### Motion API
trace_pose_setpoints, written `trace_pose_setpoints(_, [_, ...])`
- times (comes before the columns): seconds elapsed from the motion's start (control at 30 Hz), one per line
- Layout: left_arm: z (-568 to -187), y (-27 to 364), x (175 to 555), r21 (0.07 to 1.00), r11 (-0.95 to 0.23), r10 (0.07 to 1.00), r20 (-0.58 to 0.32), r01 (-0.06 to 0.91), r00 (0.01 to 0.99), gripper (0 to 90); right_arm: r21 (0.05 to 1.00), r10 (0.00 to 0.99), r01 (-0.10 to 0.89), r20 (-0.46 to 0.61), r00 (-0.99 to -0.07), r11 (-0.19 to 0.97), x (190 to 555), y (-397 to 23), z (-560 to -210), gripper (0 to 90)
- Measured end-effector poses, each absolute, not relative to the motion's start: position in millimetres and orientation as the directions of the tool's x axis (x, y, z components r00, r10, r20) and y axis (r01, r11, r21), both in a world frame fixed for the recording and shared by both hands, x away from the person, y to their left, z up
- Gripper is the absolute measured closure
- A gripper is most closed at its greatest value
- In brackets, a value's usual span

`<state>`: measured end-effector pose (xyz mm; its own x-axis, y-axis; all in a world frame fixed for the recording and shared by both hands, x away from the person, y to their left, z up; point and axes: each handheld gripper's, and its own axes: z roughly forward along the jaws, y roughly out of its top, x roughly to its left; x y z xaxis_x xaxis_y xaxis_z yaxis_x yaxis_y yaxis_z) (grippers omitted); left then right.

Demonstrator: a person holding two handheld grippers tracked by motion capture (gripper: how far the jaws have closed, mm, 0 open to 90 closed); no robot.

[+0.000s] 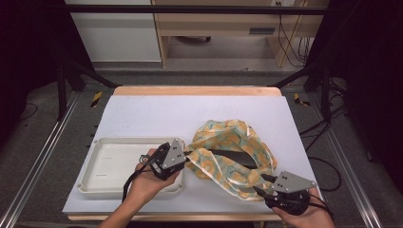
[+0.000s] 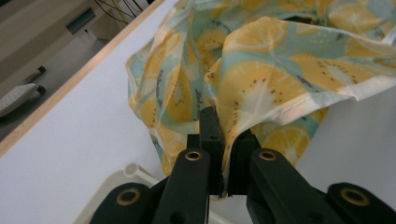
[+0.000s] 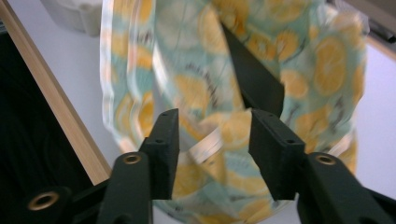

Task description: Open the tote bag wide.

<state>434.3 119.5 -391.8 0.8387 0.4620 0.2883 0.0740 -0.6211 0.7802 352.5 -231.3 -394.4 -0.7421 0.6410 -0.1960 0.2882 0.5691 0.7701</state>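
Observation:
A crumpled cloth (image 1: pixel 228 135) printed with yellow citrus slices on teal lies right of centre on the white table. A dark flat piece (image 1: pixel 233 157) shows among its folds. My left gripper (image 1: pixel 187 154) is at the cloth's left end. In the left gripper view, the left gripper (image 2: pixel 222 135) is shut on a fold of the cloth (image 2: pixel 261 79). My right gripper (image 1: pixel 261 185) is at the cloth's near right corner. In the right gripper view, the right gripper (image 3: pixel 215 126) stands open, with the cloth's (image 3: pixel 187 88) pale hem lying in the gap. The dark piece (image 3: pixel 254 79) rises behind the right jaw.
A white shallow tray (image 1: pixel 102 187) sits at the near left, just under my left hand; its corner (image 2: pixel 126 170) shows below the left jaws. The table's wooden front edge (image 3: pixel 56 107) runs close beside my right gripper. Bare white surface (image 1: pixel 157 114) lies behind the cloth and tray.

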Motion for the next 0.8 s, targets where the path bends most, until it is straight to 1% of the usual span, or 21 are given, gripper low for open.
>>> trace_pose_setpoints(0.13, [-400.0, 123.9, 428.9, 0.773, -0.63, 0.44, 0.276, 0.075, 0.854, 87.7, 0.789, 0.629, 0.265, -0.188, -0.754, 0.554, 359.3, -228.0, -374.9, 47.8])
trace_pose_setpoints(0.2, [-402.6, 125.8, 425.9, 0.763, -0.643, 0.423, 0.281, 0.067, 0.862, 87.6, 0.798, 0.626, 0.254, -0.188, -0.757, 0.546, 367.4, -224.8, -365.8, 48.0])
trace_pose_setpoints(0.33, [-406.4, 128.9, 420.5, 0.747, -0.663, 0.39, 0.291, 0.047, 0.874, 87.3, 0.776, 0.617, 0.264, -0.197, -0.762, 0.573, 389.6, -217.2, -362.4, 48.1])
trace_pose_setpoints(0.47, [-408.5, 132.4, 417.3, 0.735, -0.678, 0.377, 0.309, 0.032, 0.873, 86.9, 0.712, 0.609, 0.32, -0.189, -0.77, 0.625, 413.8, -214.2, -381.9, 47.3])
trace_pose_setpoints(0.53, [-409.9, 134.1, 416.4, 0.736, -0.676, 0.378, 0.308, 0.033, 0.873, 86.9, 0.692, 0.606, 0.34, -0.176, -0.776, 0.637, 417.6, -216.2, -393.4, 45.4])
trace_pose_setpoints(0.63, [-411.9, 135.4, 415.3, 0.739, -0.673, 0.381, 0.303, 0.037, 0.874, 86.5, 0.67, 0.607, 0.365, -0.163, -0.778, 0.647, 414.5, -220.5, -407.7, 38.2])
trace_pose_setpoints(0.7, [-412.8, 135.2, 414.5, 0.739, -0.673, 0.383, 0.303, 0.038, 0.873, 86.2, 0.656, 0.615, 0.37, -0.185, -0.767, 0.658, 409.8, -223.4, -414.9, 33.6])
trace_pose_setpoints(0.8, [-413.6, 134.7, 413.0, 0.735, -0.677, 0.38, 0.302, 0.04, 0.874, 86.2, 0.664, 0.641, 0.389, -0.18, -0.746, 0.638, 401.8, -230.0, -422.1, 32.5])
